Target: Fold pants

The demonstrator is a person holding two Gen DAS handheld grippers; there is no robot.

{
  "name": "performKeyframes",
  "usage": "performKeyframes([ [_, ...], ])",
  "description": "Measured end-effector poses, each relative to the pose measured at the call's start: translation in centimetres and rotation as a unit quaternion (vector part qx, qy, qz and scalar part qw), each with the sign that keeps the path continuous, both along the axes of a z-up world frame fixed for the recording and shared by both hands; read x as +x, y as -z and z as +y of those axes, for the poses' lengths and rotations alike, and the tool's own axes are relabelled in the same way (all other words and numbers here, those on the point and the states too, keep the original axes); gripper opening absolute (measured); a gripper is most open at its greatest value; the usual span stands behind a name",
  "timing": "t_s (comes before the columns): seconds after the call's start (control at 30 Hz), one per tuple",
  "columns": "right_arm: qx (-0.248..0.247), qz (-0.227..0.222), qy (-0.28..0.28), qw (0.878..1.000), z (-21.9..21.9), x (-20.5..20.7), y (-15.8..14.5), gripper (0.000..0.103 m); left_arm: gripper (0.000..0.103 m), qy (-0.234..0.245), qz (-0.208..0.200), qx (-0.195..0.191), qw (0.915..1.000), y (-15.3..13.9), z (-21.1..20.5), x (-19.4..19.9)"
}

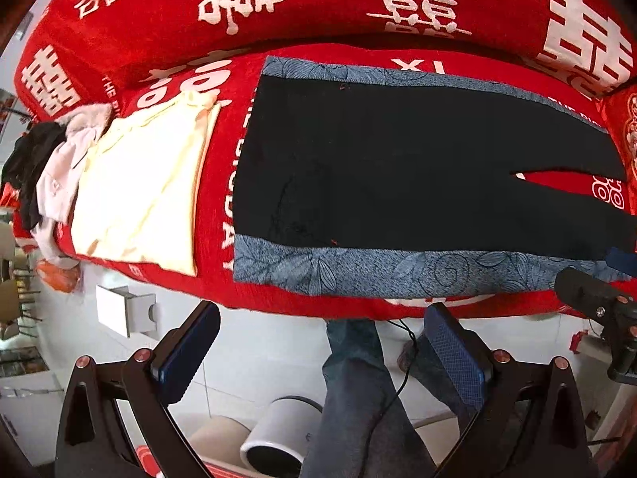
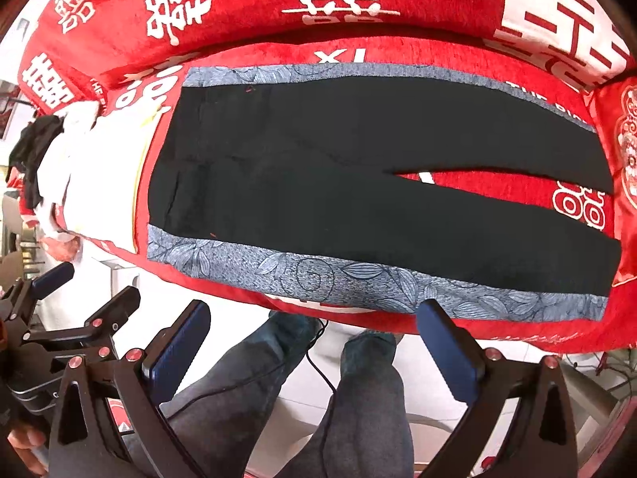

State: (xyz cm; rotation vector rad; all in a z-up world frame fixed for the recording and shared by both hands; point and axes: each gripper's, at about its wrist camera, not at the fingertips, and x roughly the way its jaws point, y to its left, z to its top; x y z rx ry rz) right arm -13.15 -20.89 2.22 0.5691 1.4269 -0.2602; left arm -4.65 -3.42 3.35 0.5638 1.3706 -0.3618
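Nearest, the left gripper (image 1: 322, 342) and right gripper (image 2: 314, 338) hang wide open and empty above the floor. Beyond them, black pants (image 2: 358, 183) lie flat on a blue patterned cloth (image 2: 318, 275) over the red sofa (image 2: 254, 4). A careless pinch could catch that cloth along with the pants.

Flat black pants (image 1: 398, 167), red sofa (image 1: 318, 12)

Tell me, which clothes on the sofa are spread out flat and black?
The pants, lying flat on the blue cloth. The cream garment is pale, and the pile beyond it is crumpled.
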Motion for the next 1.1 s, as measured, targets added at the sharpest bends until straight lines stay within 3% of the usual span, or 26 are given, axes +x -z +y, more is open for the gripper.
performKeyframes([
  [0.27,0.012,-0.001,-0.019,1.000,-0.4,-2.1,0.0,0.103,0.103,-0.023,0.000,0.010,0.9997,-0.3,0.9,-3.6],
  [0.53,0.032,-0.007,-0.007,0.999,-0.1,-3.0,0.5,0.103,0.103,-0.043,0.007,0.000,0.9990,0.5,2.4,-3.1],
  [0.73,0.038,-0.003,0.025,0.999,0.2,-3.0,2.2,0.103,0.103,-0.070,0.037,-0.013,0.9968,4.1,4.4,-0.9],
  [0.97,0.056,0.016,0.051,0.997,1.6,-2.0,7.1,0.103,0.103,-0.075,0.059,-0.010,0.9954,9.4,6.0,1.2],
  [1.1,0.107,-0.008,0.066,0.992,2.5,-1.2,9.7,0.103,0.103,-0.069,0.063,-0.022,0.9954,11.5,6.6,2.1],
])
